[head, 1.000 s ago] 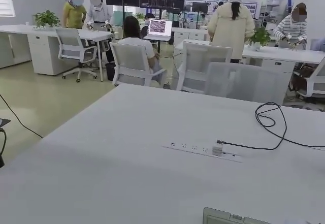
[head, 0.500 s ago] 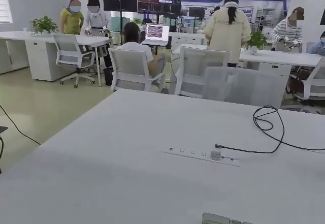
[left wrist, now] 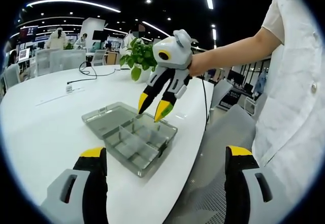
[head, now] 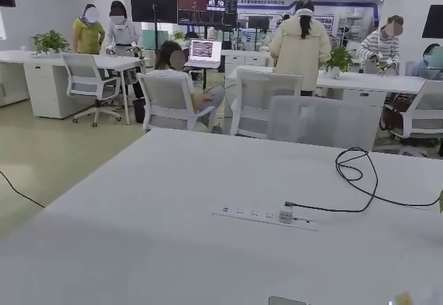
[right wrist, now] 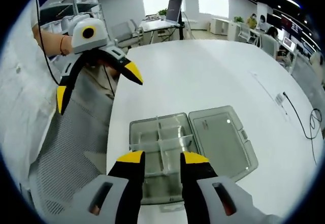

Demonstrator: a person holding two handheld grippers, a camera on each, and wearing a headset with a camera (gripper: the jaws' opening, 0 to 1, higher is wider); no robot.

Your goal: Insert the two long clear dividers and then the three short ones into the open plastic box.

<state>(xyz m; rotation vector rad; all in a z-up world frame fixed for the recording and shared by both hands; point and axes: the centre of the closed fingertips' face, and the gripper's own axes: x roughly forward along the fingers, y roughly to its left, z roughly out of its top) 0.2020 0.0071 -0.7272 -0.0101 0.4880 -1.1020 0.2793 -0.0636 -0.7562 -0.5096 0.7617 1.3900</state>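
The right gripper (right wrist: pixel 163 159) hangs with its jaws drawn close, a thin gap between them and nothing in it. The left gripper (right wrist: pixel 97 87) is held up off to the side, near the person's body, its jaws spread wide and likewise empty. Just below the right gripper's tips, and not touched by them, sits the open plastic box (right wrist: pixel 157 120) near the edge of the white counter (right wrist: pixel 203 71), its lid (right wrist: pixel 223 142) folded flat beside it. Clear dividers (right wrist: pixel 162 144) already stand crosswise inside it, though from here I can't count them or tell whether each is fully seated. To my eye the inserting is at or near its end. The sensible next move would be to check for any divider riding high and press it down with a closed gripper. Farther along the counter lies a power strip (head: pixel 263 215) with a black cable (head: pixel 360 173).
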